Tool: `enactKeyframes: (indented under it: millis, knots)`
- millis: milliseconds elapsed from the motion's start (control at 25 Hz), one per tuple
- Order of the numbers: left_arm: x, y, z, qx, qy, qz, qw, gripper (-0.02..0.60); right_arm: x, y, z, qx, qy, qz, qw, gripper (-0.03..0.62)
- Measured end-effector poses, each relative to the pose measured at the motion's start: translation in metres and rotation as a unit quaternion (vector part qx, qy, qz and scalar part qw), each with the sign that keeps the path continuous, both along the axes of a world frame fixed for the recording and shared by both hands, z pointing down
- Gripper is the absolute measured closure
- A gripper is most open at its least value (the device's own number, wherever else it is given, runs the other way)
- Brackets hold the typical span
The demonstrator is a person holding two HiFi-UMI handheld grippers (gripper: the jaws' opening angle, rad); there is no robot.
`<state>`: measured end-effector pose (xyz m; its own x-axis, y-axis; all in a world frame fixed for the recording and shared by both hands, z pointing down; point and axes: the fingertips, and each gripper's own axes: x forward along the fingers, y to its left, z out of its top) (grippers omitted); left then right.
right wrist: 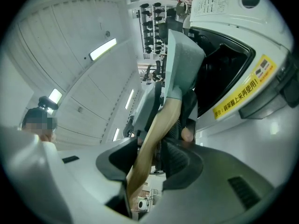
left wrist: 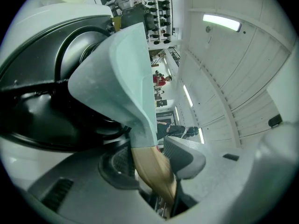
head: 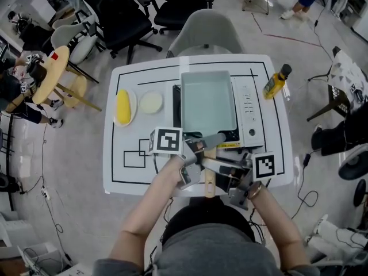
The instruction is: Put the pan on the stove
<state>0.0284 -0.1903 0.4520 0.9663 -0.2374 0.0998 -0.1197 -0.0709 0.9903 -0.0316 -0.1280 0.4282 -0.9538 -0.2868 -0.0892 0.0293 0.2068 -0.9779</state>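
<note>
A pale teal rectangular pan (head: 207, 102) rests on the white portable stove (head: 248, 111) in the middle of the table. Its wooden handle (head: 210, 180) points toward me. My left gripper (head: 195, 154) is shut on the handle close to the pan's neck, and my right gripper (head: 233, 183) is shut on it nearer its end. In the left gripper view the pan (left wrist: 126, 64) hangs over the black burner well (left wrist: 37, 111), with the handle (left wrist: 154, 169) pinched between the pads. The right gripper view has the handle (right wrist: 156, 139) clamped between both pads, beside the stove's front (right wrist: 233, 55).
On the white table (head: 126, 171), left of the stove, lie a plate with a yellow food item (head: 123, 107) and a small white dish (head: 151, 102). A yellow bottle (head: 276, 80) stands at the far right. A grey chair (head: 204, 33) sits behind the table.
</note>
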Motion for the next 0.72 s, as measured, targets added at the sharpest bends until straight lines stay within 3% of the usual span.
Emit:
enactKeyframes:
  millis: [720]
  knots:
    - [0.0011,-0.0022,0.0031,-0.022,0.007,0.000,0.9997,0.422,0.0025,-0.0029,0.0017,-0.006,-0.007,-0.003,1.000,0.430]
